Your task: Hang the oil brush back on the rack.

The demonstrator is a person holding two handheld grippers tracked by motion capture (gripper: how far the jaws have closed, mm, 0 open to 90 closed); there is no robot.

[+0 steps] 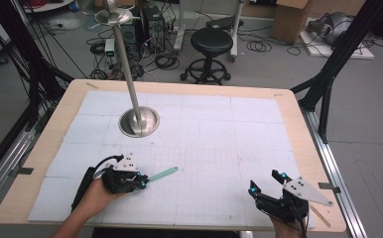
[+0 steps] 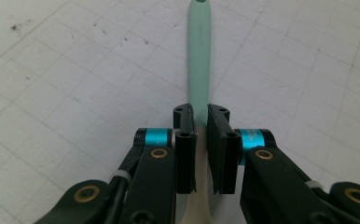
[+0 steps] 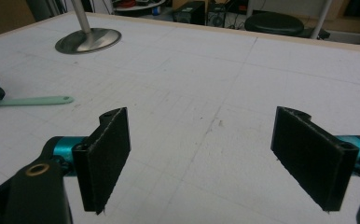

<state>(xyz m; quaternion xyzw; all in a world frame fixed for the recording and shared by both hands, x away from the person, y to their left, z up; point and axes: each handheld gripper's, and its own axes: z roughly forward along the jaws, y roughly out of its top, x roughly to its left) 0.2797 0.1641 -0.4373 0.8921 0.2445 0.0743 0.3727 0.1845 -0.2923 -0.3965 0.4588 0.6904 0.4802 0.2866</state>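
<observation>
Left gripper: my left gripper (image 1: 141, 180) sits at the lower left of the high view, its jaws drawn in tight on the mint-green handle (image 2: 199, 56). In the left gripper view the pads (image 2: 185, 140) press both sides of the slim shaft, with only the shaft's width between them.

Thing held: the handle runs up the middle of the left gripper view to a small hole at its tip near the top edge; a paler, cream part shows below the jaws at the bottom. What the tool's working end is I cannot tell. In the high view it lies low over the white mat (image 1: 219, 148), pointing right from the jaws.

Right gripper: my right gripper (image 1: 266, 182) rests at the lower right of the high view, jaws spread wide with nothing between them, only mat ahead.

Stand: a metal stand (image 1: 139, 121) with a round base is in the upper left of the mat, well apart from both my hands.

Risk, slip: the shaft is narrow and smooth; I judge it could twist or slide between the pads if I lift quickly.

Risk, lever: I hold it away from the far tip, so the long free end could droop or catch the mat.

Risk, stand: a wide swing up-frame could knock the pole.
</observation>
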